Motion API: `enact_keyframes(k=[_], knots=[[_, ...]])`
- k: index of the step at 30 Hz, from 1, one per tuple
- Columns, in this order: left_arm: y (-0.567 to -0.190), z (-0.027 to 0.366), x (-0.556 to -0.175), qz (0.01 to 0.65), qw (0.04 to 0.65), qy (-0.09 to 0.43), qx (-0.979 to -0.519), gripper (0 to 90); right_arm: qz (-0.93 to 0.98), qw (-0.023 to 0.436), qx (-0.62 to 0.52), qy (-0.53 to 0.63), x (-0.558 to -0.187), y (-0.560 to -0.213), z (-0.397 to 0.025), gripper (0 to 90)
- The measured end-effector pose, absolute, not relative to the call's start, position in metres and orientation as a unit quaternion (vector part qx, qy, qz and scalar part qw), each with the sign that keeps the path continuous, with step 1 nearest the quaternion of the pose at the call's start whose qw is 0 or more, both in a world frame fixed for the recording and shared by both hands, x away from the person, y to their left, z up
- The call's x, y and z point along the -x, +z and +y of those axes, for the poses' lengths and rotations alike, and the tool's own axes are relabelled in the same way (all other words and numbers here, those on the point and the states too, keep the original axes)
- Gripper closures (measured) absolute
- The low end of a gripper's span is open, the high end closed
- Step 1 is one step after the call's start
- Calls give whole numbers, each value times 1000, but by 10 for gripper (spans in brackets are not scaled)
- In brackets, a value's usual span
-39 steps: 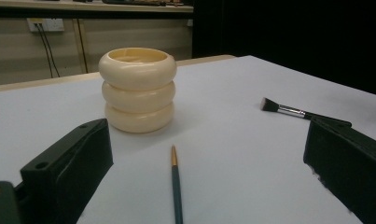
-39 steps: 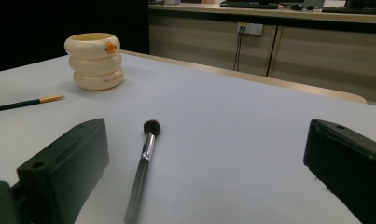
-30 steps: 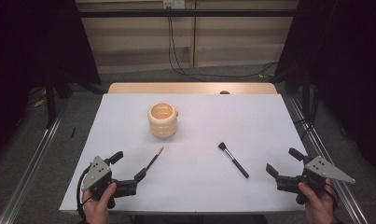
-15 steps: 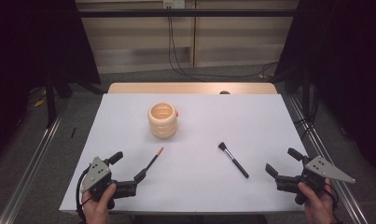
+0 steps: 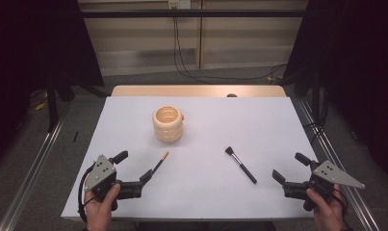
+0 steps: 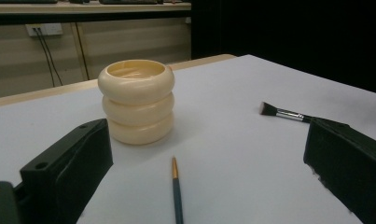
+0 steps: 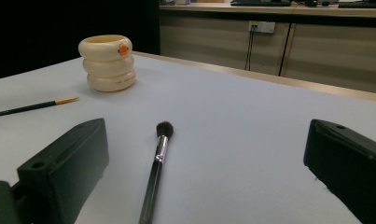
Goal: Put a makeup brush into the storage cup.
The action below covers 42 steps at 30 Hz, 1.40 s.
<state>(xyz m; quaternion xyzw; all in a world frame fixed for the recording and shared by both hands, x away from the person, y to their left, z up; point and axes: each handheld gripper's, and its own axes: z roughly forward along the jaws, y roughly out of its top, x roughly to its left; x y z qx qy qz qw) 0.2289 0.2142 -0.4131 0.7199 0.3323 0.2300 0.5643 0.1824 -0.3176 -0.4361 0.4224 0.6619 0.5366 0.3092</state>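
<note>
Cream ringed cup (image 5: 168, 123) upright, nothing visible inside; left gripper (image 5: 134, 168), right gripper (image 5: 288, 167) jaws apart

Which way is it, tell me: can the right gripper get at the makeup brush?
Probably yes. The right gripper is open, the makeup brush lies flat between its jaws' line of sight, and nothing stands between them.

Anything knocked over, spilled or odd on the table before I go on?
Nothing stands out. The cream holder stands upright, and the thin brush and makeup brush lie flat on the table, apart from each other.
</note>
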Motion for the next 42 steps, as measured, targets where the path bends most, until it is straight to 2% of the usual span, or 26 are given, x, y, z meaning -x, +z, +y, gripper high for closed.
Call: enact_keyframes(k=[25,42], knots=[[-400,200,-257,311,556,197,-745,13,663,309,-421,537,-183,-436,-317,0],[-396,185,-276,299,520,185,-779,14,666,307,-418,537,-182,-436,-317,1]])
